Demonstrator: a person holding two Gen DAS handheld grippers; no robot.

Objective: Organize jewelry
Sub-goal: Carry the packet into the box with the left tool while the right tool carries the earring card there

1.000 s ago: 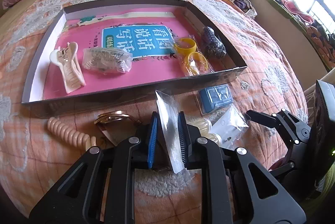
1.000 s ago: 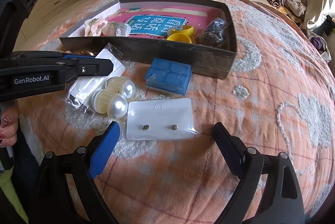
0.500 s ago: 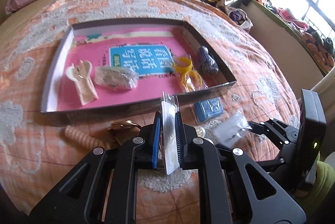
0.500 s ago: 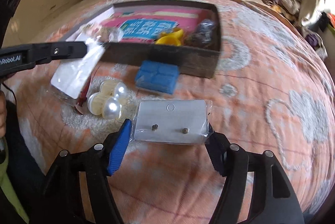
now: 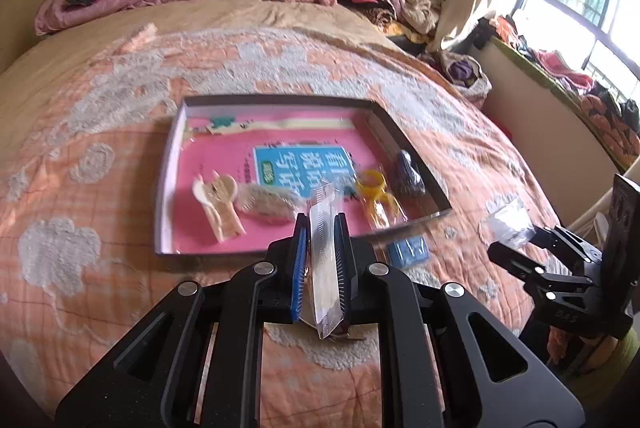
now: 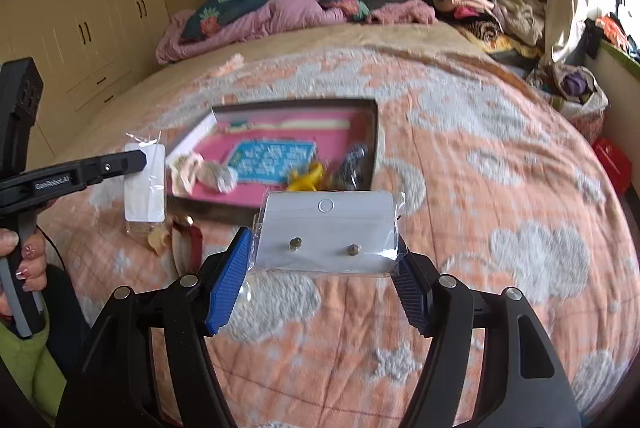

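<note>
Got both tongs loaded: left tongs (image 5: pixel 322 260) pinching a bagged card (image 5: pixel 325 252), right tongs (image 6: pixel 324 268) clamping the earring card (image 6: pixel 326 232). Next I reckon: carry both over the box (image 5: pixel 170 163), drop in.

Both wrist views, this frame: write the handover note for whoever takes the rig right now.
Left gripper: shut on a flat clear packet, held in the air in front of the tray.
Right gripper: jaws wide, closed on the side edges of the earring card in its clear sleeve, lifted off the bedspread.
Tray: already holds a cream claw clip, a bagged clip, yellow rings and a dark bagged piece.
Left: both held packets go into the tray; the blue box lies on the bedspread outside its front wall.
</note>
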